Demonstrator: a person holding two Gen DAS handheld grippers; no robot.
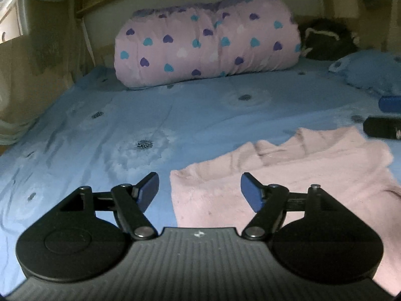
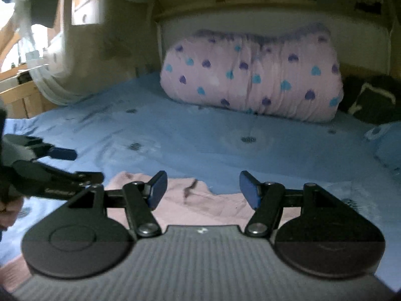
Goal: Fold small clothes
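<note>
Seen from the left wrist, the left claw (image 1: pixel 199 192) hangs spread wide above a bed, its two blue pads (image 1: pixel 252 192) apart with nothing between them and nothing touching them. Below it a small pink fleece garment (image 1: pixel 300 165) lies flat on the blue flowered bedsheet (image 1: pixel 105 125), its left edge running under the gap between the pads and its bulk stretching to the right. At the far right edge of this view the tip of the right claw (image 1: pixel 382 128) pokes in, just beyond the garment's far corner. A rolled pink quilt with purple and teal hearts (image 1: pixel 205 45) sits at the far end of the bed against a pale headboard, with a dark bundle (image 1: pixel 325 40) and a blue pillow (image 1: pixel 371 75) to its right. From the right wrist, the right claw (image 2: pixel 203 190) is likewise released, pads (image 2: pixel 158 188) parted and empty, held above the garment (image 2: pixel 200 203), whose far edge lies across the gap. Only this view shows the left claw (image 2: pixel 62 165) from the side at the near left, raised clear of the sheet (image 2: pixel 200 138), with part of a hand (image 2: pixel 10 210) gripping it, and a lit room with wooden furniture (image 2: pixel 22 95) beyond the bed's left side. The heart quilt (image 2: pixel 250 82) again fills the far end under a wooden frame.
</note>
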